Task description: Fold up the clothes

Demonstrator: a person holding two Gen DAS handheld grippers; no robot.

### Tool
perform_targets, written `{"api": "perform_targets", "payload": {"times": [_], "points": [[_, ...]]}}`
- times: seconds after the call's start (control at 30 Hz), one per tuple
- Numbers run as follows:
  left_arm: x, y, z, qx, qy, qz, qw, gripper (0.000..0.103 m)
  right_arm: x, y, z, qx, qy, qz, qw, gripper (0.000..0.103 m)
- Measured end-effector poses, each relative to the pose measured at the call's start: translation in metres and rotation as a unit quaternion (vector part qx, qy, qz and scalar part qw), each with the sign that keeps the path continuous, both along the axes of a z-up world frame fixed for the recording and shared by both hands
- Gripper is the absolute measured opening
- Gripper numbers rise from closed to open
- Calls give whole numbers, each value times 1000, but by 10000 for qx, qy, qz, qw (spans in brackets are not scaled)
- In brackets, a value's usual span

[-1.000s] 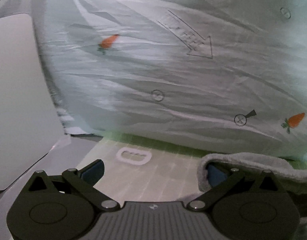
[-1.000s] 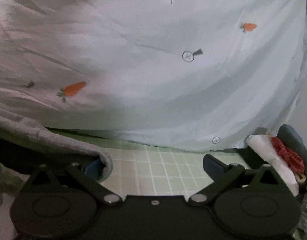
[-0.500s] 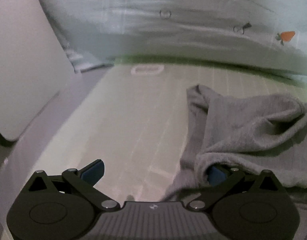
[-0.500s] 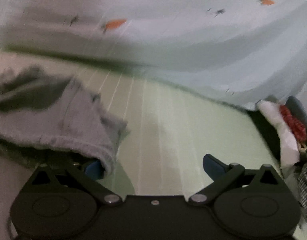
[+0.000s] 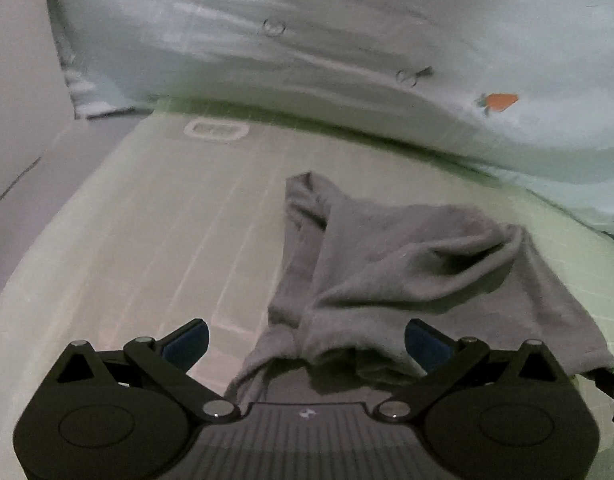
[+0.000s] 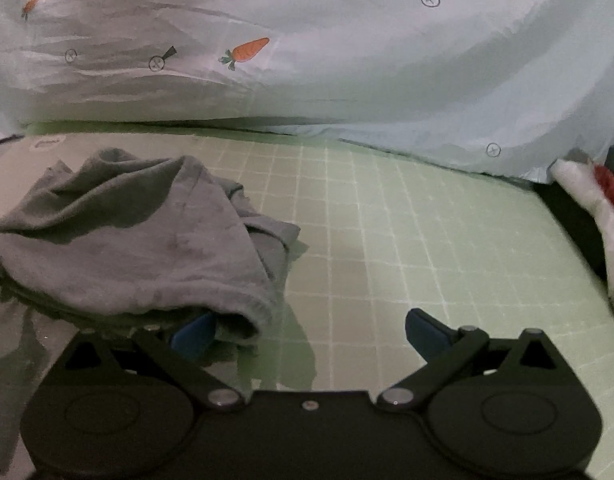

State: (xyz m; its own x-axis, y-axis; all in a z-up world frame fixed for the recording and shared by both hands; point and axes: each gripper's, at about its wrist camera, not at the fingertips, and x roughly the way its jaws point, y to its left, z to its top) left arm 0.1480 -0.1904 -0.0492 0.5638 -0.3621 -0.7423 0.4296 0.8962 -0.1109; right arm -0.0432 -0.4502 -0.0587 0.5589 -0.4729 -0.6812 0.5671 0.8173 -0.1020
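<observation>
The grey garment (image 5: 407,264), soft, limp and light by its look, lies bunched on the green mat (image 6: 427,240); left gripper (image 5: 305,338) and right gripper (image 6: 311,330) gape wide, clamping nothing; best taken by the hem.

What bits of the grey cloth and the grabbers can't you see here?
- Right wrist view: grey cloth covers one finger of the right gripper.
- Left wrist view: the left gripper body hides the cloth's near edge.
- Right wrist view: the red-and-white bundle is cut off by the edge.
</observation>
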Motion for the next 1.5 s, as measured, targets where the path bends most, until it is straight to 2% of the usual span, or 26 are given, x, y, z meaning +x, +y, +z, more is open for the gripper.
{"api": "perform_targets", "payload": {"times": [0.1, 0.23, 0.43, 0.63, 0.8, 1.07, 1.5], "points": [[-6, 7, 3, -8, -82, 19, 10000, 103, -6, 1, 2, 214, -124, -14, 9997, 102], [-17, 22, -2, 53, 97, 124, 9999, 103, -20, 10, 1, 431, -122, -42, 9990, 102], [-46, 47, -18, 378, 370, 168, 9985, 103, -44, 27, -13, 808, 81, -113, 9966, 102], [-78, 69, -37, 959, 538, 157, 9938, 103, -64, 50, -25, 1139, 301, -111, 9930, 102], [-101, 87, -47, 1101, 783, 161, 9907, 103, -74, 72, -36, 1317, 538, 15, 9898, 102], [-127, 99, -57, 1147, 983, 52, 9885, 103, -87, 86, -47, 1629, 617, 77, 9847, 102], [-141, 103, -61, 970, 1088, 21, 9893, 103, -104, 107, -52, 1760, 634, 59, 9823, 103]]}}
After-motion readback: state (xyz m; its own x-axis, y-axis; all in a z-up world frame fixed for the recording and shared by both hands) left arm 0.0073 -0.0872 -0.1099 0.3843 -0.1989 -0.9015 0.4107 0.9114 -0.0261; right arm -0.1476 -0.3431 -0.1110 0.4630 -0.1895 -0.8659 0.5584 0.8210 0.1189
